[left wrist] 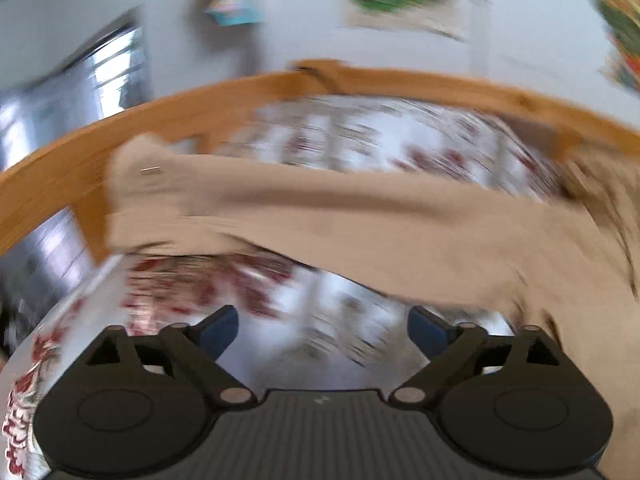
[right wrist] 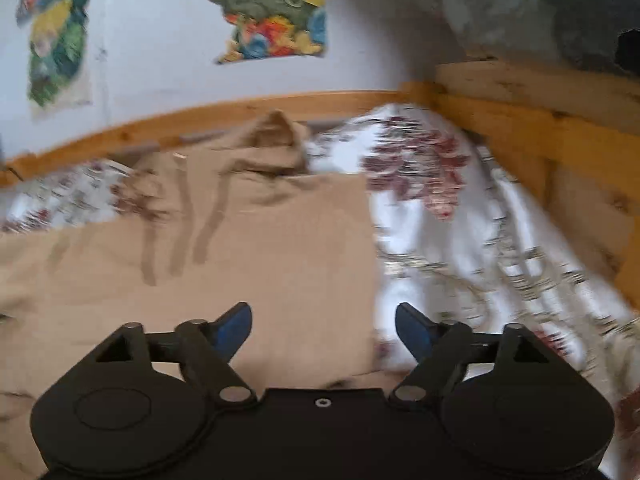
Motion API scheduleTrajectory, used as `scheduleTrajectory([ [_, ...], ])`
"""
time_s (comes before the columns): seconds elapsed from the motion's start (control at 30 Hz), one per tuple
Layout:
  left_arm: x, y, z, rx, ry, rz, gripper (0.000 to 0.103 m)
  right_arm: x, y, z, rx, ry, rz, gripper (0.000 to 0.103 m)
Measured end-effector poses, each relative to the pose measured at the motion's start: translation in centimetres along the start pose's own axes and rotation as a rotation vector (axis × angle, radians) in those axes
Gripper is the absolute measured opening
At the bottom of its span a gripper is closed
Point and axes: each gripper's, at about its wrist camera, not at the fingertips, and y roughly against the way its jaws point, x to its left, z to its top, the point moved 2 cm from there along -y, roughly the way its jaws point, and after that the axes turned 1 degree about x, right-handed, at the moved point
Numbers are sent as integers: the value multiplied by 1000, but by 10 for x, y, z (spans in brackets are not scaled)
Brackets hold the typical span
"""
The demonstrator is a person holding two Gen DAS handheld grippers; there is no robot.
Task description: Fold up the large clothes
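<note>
On the bed (right wrist: 460,248), over a floral cover, one large tan garment (right wrist: 248,248) lies partly spread, with a long limb of it (left wrist: 320,216) stretched across the cover toward the wooden rail (left wrist: 200,108) in the left wrist view. Both grippers hang above it with nothing held: the left gripper (left wrist: 323,330) has its jaws released and spread wide over bare cover, the cloth just ahead of them, and the right gripper (right wrist: 324,326) has its jaws released over the garment's right edge, one blue pad over cloth and the other over the cover. Neither pad presses on fabric. The likely trouble from here, as I judge it, is a bad pick: the far part of the garment near the rail is bunched and creased, so a fold taken now could trap those wrinkles and come out crooked. A grab at the edge may also pinch the cover along with the cloth, since the two lie flat together. The left view is heavily blurred, so exactly where the limb's end lies is hard to read. Counted: one garment, one bed with its wooden frame, one floral cover, two grippers, and three colourful pictures on the wall (right wrist: 160,40) in the left view, two in the right.
</note>
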Motion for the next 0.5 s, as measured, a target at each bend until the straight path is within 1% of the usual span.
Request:
scheduleTrajectory([
  [0.1, 39, -22, 24, 1, 247, 11, 97, 24, 7, -5, 35, 3, 91, 87],
  [0.13, 48, -30, 29, 6, 317, 23, 94, 31, 10, -8, 47, 7, 109, 89],
  [0.17, 54, -42, 34, 18, 387, 32, 89, 39, 15, -11, 66, 9, 128, 91],
  [0.2, 56, -51, 39, 33, 422, 33, 83, 47, 22, -13, 80, 7, 150, 91],
  [0.23, 56, -61, 43, 50, 444, 44, 80, 54, 29, -14, 79, 11, 174, 93],
  [0.27, 55, -69, 47, 61, 459, 75, 73, 63, 40, -15, 72, 24, 194, 97],
  [0.3, 53, -73, 51, 59, 471, 94, 63, 70, 46, -14, 62, 35, 203, 98],
  [0.33, 50, -76, 53, 49, 479, 101, 49, 76, 54, -13, 44, 43, 210, 100],
  [0.37, 48, -78, 56, 42, 488, 118, 27, 81, 61, -12, 30, 44, 211, 100],
  [0.4, 46, -79, 58, 37, 500, 135, 15, 83, 66, -11, 17, 39, 209, 100],
  [0.43, 43, -78, 58, 29, 505, 148, 12, 83, 72, -11, 0, 26, 200, 101],
  [0.47, 39, -76, 59, 17, 492, 174, 5, 81, 75, -12, -10, 13, 190, 102],
  [0.5, 31, -73, 57, 2, 454, 201, 3, 78, 77, -15, -23, -1, 173, 102],
])
